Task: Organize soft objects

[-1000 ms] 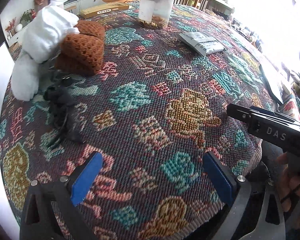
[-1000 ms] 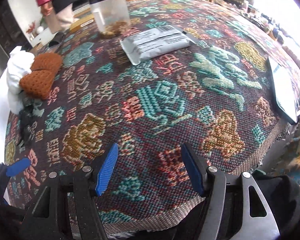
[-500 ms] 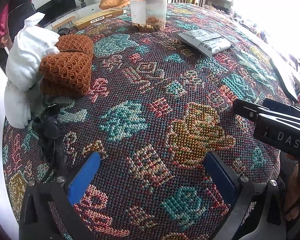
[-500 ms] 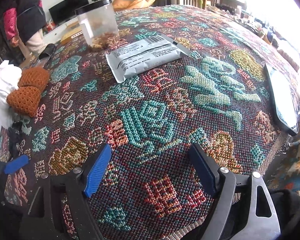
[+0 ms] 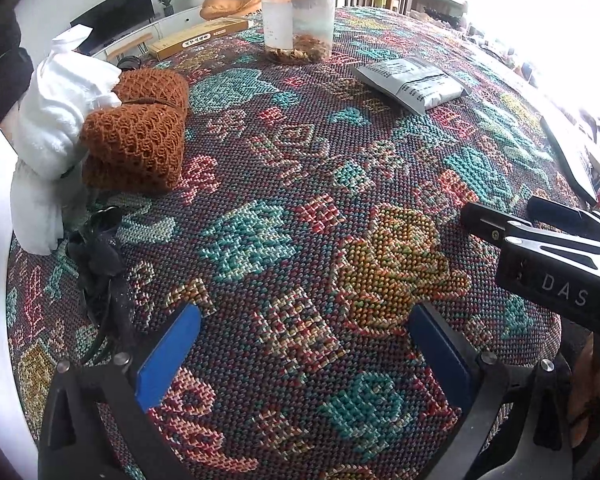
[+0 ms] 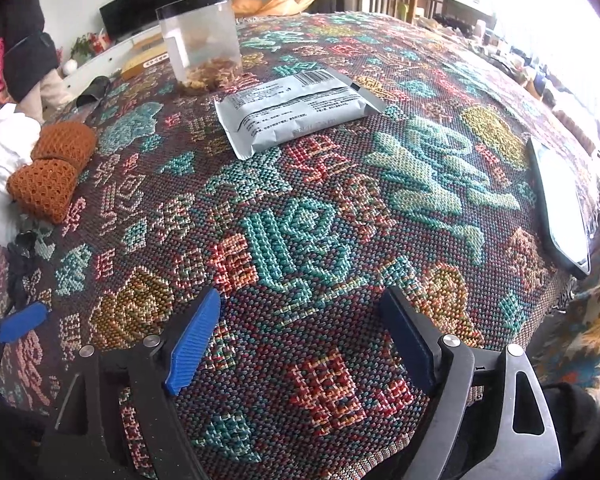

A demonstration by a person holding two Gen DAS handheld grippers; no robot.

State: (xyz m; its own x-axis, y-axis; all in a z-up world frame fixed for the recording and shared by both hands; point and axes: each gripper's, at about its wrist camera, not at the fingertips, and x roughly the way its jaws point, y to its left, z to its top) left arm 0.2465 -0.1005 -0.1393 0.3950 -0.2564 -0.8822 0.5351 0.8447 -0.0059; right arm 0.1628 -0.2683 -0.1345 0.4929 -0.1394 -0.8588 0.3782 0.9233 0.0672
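From the left wrist view, the left gripper (image 5: pixel 300 356) hangs over the near edge of the table (image 5: pixel 340 184), which is covered in a thick woven cloth of teal, red and gold motifs. Its blue pads (image 5: pixel 168 354) stand wide apart with only cloth showing between them. The soft things are gathered at the table's left edge: a rolled white towel (image 5: pixel 56 128) leans against a folded rust-orange knit (image 5: pixel 136 136), the two touching. Just nearer along that edge lies a crumpled black fabric piece (image 5: pixel 100 264), close beside the gripper's left finger but apart from it. Toward the far edge stands a clear jar (image 5: pixel 298 12) with a black lid and brown bits at its bottom. To its right lies a flat grey packet (image 5: pixel 414 82). The right gripper's black body pokes in over the table's near right corner.

From the right wrist view, the right gripper (image 6: pixel 300 344) is also spread wide and holds nothing, its pads over the near edge of the cloth. The grey packet (image 6: pixel 296 108) lies ahead, mid-table, with the jar (image 6: pixel 200 40) beyond it to the left. The orange knit (image 6: pixel 54 172) and white towel (image 6: pixel 8 148) sit at the left edge. A dark tablet (image 6: pixel 560 204) rests along the right edge. A tip of the left gripper's blue pad shows at the lower left.
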